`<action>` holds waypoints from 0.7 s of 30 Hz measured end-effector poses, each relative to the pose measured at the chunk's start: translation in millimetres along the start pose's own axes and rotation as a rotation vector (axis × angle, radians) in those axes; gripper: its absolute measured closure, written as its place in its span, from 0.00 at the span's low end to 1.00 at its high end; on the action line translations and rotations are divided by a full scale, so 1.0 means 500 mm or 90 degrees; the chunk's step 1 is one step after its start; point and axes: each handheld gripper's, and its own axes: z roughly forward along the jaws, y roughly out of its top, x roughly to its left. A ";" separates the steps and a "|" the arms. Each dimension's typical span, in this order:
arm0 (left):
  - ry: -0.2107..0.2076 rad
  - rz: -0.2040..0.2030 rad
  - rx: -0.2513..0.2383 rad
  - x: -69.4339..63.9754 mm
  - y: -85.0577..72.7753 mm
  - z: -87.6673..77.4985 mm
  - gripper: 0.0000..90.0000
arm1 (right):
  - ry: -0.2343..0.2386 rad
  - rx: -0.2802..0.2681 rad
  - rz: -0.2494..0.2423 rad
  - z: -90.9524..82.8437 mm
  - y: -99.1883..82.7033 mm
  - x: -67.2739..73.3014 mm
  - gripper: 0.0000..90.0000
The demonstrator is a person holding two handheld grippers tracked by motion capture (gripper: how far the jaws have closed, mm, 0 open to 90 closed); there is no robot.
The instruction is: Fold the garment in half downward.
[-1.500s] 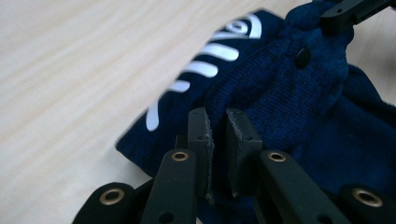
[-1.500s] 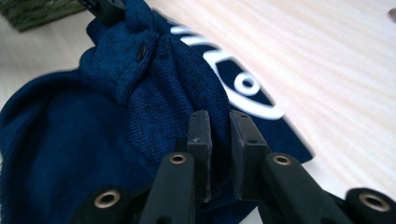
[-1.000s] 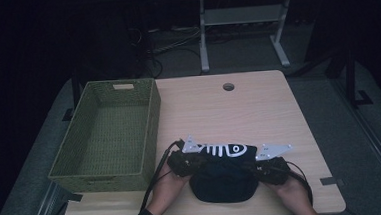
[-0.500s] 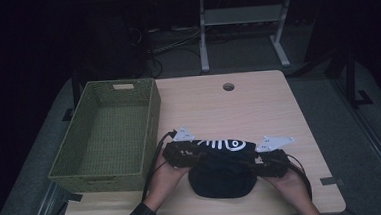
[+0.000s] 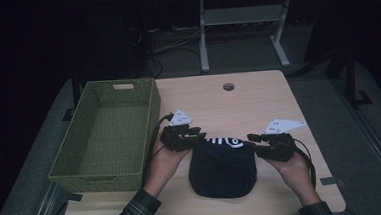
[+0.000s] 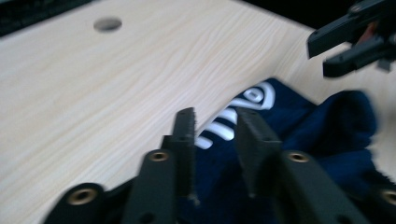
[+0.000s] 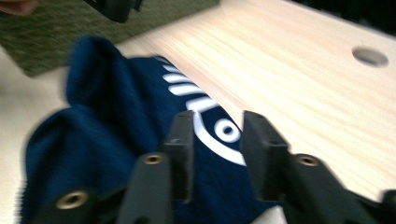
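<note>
Wooden table, green woven basket at its left edge, and on the near half, just right of the basket, a folded navy shirt with a white fishbone print along its far edge.

I have both tools at that far edge. The left gripper is at the shirt's far left corner and the right gripper at the far right corner, with the print between them. Both sets of jaws have just been closing and now stand a narrow gap apart. Each gripper view shows navy cloth in and behind that gap. I cannot tell from here whether the pads are actually biting the fabric or only straddling it.

My read on the shirt is that it is light, soft and limp. It should sag and spill open if I lift it by one point, and a thin single layer could slide out from between the pads. The best hold looks like the two far corners, taken through every folded layer at once and well in from the edge. I would keep the hands level and apart so the fold stays taut. Nothing here is fragile, and I judge the main risk to be a loose layer dropping free.
</note>
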 end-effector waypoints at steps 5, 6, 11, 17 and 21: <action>-0.029 -0.018 0.018 -0.005 -0.026 0.008 0.97 | 0.019 0.017 0.007 0.006 -0.025 0.000 0.95; -0.034 -0.020 0.016 -0.008 -0.028 0.006 0.97 | 0.024 0.015 0.004 0.002 -0.030 0.008 0.97; -0.054 -0.015 0.017 -0.033 -0.048 -0.009 0.97 | 0.046 0.023 -0.001 -0.004 -0.049 0.035 1.00; -0.066 -0.009 0.029 -0.060 -0.078 -0.022 0.97 | 0.070 0.031 0.001 -0.010 -0.072 0.063 1.00; -0.075 -0.008 0.046 -0.074 -0.100 -0.023 0.97 | 0.084 0.039 0.004 -0.010 -0.084 0.081 1.00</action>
